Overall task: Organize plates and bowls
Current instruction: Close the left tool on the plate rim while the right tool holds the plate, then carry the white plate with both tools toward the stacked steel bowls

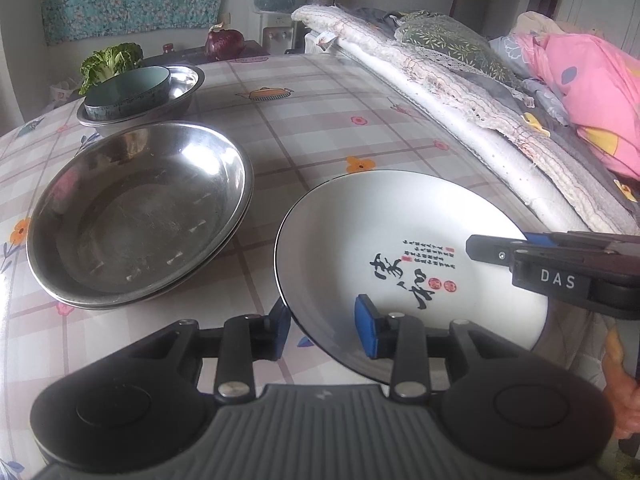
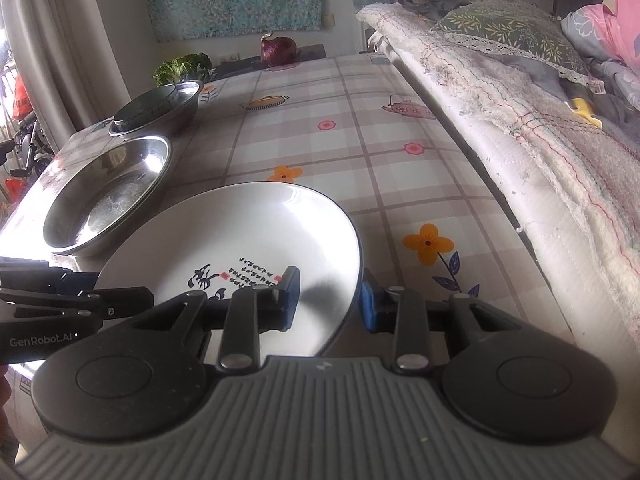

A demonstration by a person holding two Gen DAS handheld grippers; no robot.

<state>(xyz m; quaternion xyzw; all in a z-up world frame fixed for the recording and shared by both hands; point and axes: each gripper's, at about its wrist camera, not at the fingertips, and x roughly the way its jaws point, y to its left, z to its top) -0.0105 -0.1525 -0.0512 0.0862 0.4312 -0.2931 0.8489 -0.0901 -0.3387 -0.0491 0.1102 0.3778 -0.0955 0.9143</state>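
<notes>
A white plate (image 1: 380,240) with a black rim and black calligraphy sits between both grippers over the checked tablecloth (image 1: 320,120). My left gripper (image 1: 324,326) is shut on its near left rim, one blue pad outside the rim and the other on the inner face. My right gripper (image 2: 330,300) is shut on the plate (image 2: 240,232) at the near right rim in the same way. Each gripper shows in the other's view, the right gripper (image 1: 500,244) and the left gripper (image 2: 120,292). Whether the plate rests on the cloth or is lifted I cannot tell.
Two nested steel bowls (image 1: 140,216) lie left of the plate. Behind them a steel bowl (image 1: 184,92) holds a teal bowl (image 1: 128,88). A cabbage (image 1: 112,60) and red onion (image 1: 224,42) sit at the far end. Folded bedding (image 1: 500,120) borders the table's right edge.
</notes>
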